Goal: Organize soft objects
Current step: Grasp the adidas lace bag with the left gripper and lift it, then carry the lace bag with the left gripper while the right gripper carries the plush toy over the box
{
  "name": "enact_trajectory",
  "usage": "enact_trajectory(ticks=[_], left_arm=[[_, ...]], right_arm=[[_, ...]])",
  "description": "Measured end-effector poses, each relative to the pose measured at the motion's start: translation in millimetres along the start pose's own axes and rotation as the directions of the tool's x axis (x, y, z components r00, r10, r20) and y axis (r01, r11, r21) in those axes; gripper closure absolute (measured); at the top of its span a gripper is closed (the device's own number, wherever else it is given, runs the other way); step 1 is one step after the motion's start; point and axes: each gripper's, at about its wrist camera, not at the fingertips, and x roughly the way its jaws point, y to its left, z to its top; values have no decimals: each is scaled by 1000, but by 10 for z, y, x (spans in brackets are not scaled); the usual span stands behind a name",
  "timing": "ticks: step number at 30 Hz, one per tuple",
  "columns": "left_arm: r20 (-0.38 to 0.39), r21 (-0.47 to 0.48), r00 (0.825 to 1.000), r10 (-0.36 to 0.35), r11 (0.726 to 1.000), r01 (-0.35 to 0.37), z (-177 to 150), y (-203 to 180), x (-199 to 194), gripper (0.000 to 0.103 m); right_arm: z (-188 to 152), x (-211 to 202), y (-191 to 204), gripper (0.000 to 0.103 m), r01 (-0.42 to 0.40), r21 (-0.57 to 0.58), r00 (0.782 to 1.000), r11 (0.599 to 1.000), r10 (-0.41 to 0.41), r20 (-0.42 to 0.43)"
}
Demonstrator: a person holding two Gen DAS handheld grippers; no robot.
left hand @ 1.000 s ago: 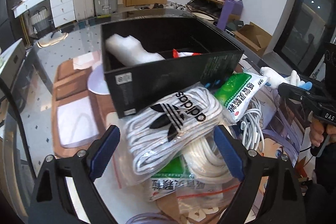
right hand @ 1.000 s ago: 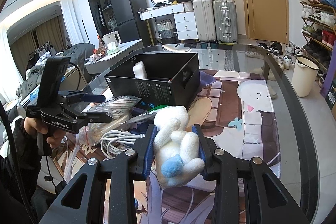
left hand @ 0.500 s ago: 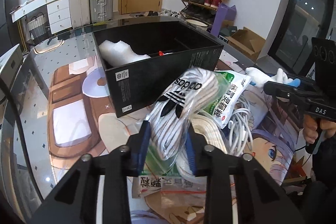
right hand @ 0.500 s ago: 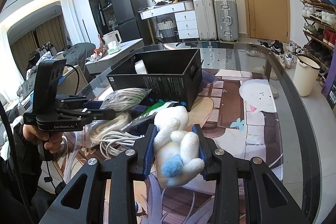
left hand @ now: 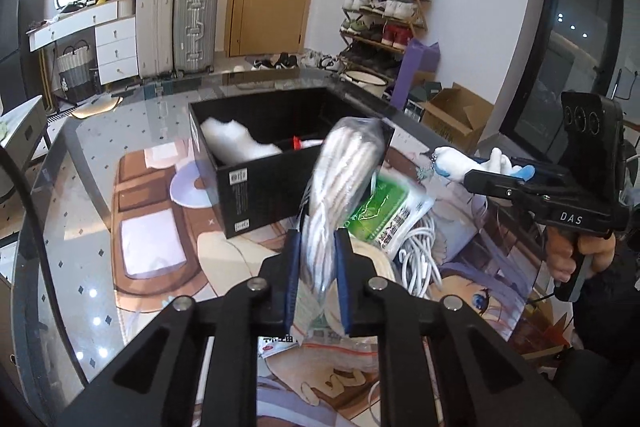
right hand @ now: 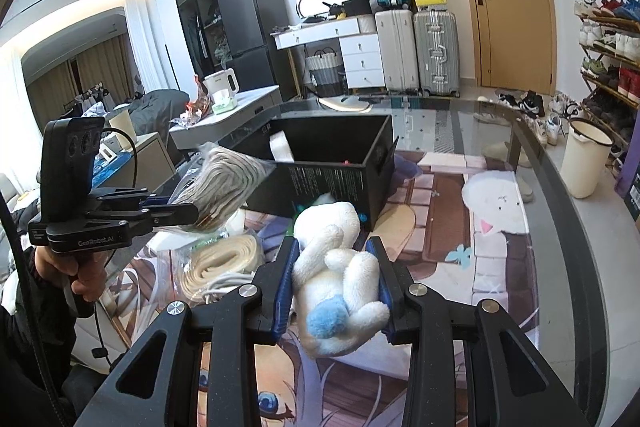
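We had the bag of laces [left hand: 340, 183] pinched hard in our left gripper [left hand: 317, 275], blue pads squeezed almost together on the clear plastic, the bundle sticking up and forward off the table. It hung in the air just in front of the black box [left hand: 256, 187], which sat open on the glass table [left hand: 80, 155] with a white foam piece [left hand: 236, 141] inside. Our right gripper [right hand: 332, 283] was narrowed onto the white plush toy [right hand: 340, 267], both pads pressing its sides, its blue tail [right hand: 326, 319] poking toward us, held above the printed mat [right hand: 452, 239]. Below and to the left lay the rest of the pile: a green packet [left hand: 384, 211], a white cable [left hand: 416, 263] and a coiled flat strap in a bag [right hand: 218, 263].
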Motion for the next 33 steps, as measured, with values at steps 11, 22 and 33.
enact_trajectory(ticks=[11,22,33], left_arm=[[53,-29,998,-23,999,24,44,10,-90,91],[128,-61,992,-20,998,27,256,19,-238,91],[160,-65,987,24,998,-14,537,64,-131,91]], right_arm=[[91,3,64,68,-6,-19,1000,1000,7,20],[311,54,145,68,3,-47,999,999,-1,41],[656,293,226,68,11,-66,999,998,-8,52]])
